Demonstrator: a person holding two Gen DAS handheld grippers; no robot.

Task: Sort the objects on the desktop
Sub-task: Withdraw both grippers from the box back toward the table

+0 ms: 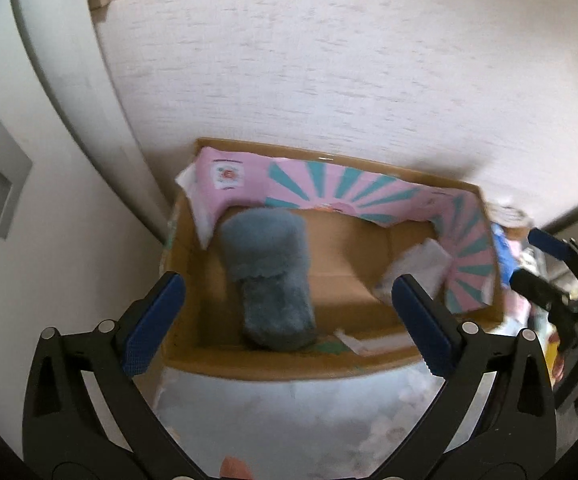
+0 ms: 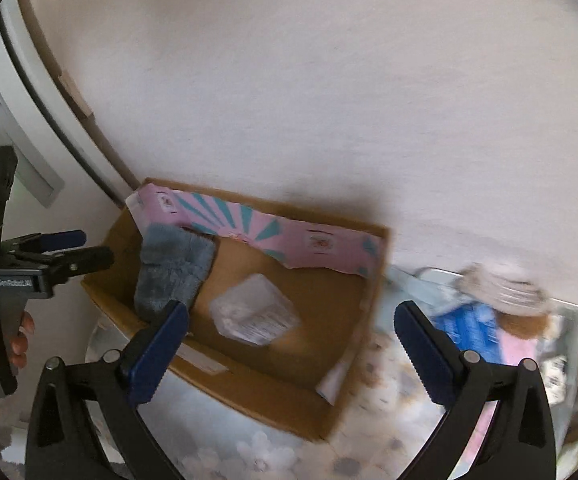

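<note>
An open cardboard box (image 1: 273,366) with pink and teal flaps stands against the wall; it also shows in the right wrist view (image 2: 257,380). A grey fluffy duster (image 1: 273,276) lies inside at its left, also seen in the right wrist view (image 2: 173,268). A clear plastic packet (image 2: 255,310) lies in the box's middle right, and shows in the left wrist view (image 1: 421,264). My left gripper (image 1: 287,320) is open and empty above the box. My right gripper (image 2: 289,344) is open and empty above the box's right part.
A flowered tablecloth (image 2: 273,448) covers the table. Right of the box lie a blue packet (image 2: 469,328), pink items and a stack of pale round things (image 2: 501,284). The wall (image 1: 329,60) is right behind. A grey cabinet (image 1: 1,180) stands at the left.
</note>
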